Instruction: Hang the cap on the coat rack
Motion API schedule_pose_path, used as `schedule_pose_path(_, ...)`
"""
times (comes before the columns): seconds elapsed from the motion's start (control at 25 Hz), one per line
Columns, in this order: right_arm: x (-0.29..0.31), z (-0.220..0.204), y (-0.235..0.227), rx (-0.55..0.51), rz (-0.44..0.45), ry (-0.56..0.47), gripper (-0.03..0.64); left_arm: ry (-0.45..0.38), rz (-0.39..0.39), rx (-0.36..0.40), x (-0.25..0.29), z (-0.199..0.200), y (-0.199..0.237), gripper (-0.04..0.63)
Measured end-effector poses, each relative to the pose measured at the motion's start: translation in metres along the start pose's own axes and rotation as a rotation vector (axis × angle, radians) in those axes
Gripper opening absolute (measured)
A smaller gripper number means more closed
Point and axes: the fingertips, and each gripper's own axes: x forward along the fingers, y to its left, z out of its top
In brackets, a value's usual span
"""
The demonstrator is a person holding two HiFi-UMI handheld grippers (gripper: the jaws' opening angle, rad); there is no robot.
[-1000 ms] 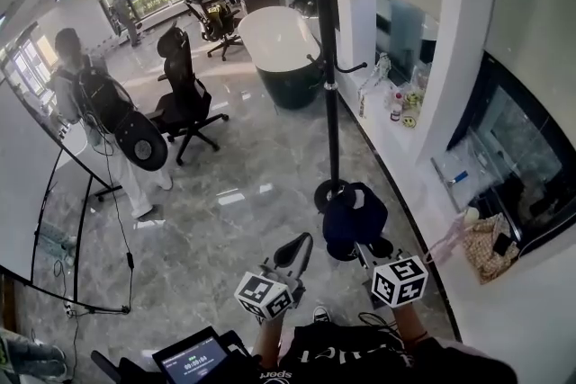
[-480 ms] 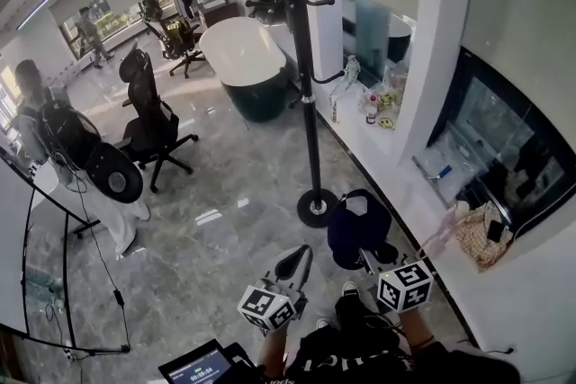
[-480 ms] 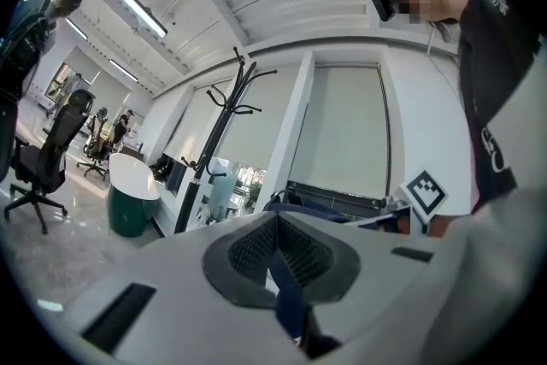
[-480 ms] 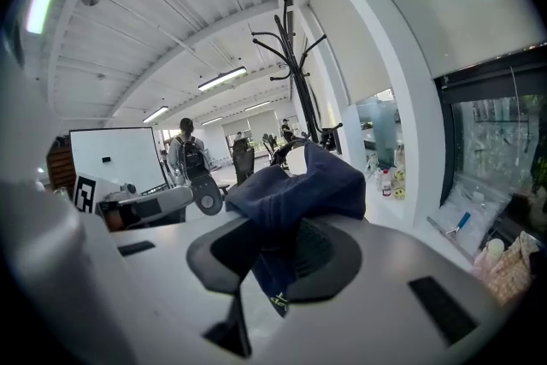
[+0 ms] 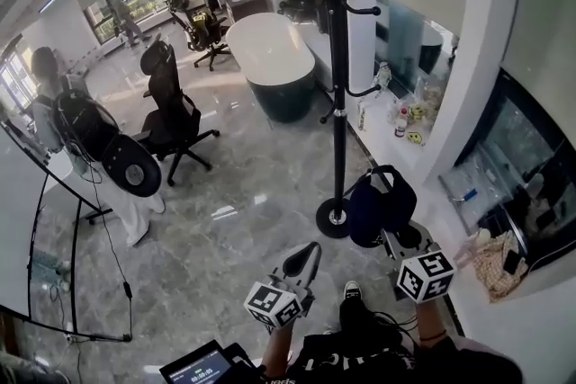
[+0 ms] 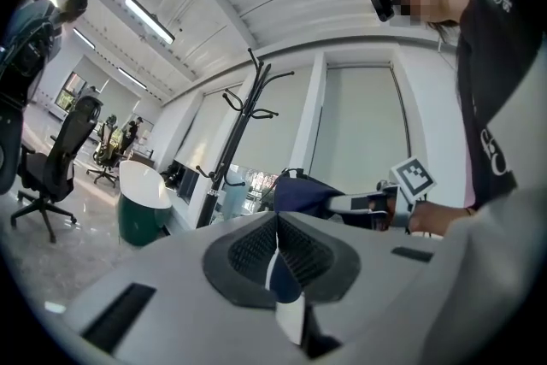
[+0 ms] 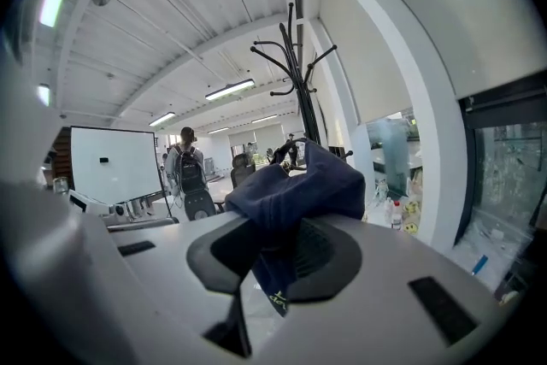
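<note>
Gripper views alone show the right gripper (image 7: pixel 279 256) pinching the cap (image 7: pixel 301 184) and the left gripper (image 6: pixel 276 245), jaws pressed together.

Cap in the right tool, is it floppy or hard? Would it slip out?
Probably floppy: the cap folds and bunches where the right tool pinches it. Likely light too, since a small pinch of cloth holds it up. It looks like soft fabric, so it probably won't slip easily.
</note>
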Motion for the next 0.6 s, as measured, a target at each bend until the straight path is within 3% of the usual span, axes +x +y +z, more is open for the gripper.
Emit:
schedule_pose_path(0.36,0.069,0.098,-0.071,-0.048,0.067,-0.099,0.086,-0.021,0.028,0.027,0.092,0.020,0.048,0.005)
schedule_pose_path(0.6,0.088,0.192,-0.108,-0.167,0.117,-0.235,0.086,-0.016,-0.005,0.046,0.161,0.026,0.056,0.005)
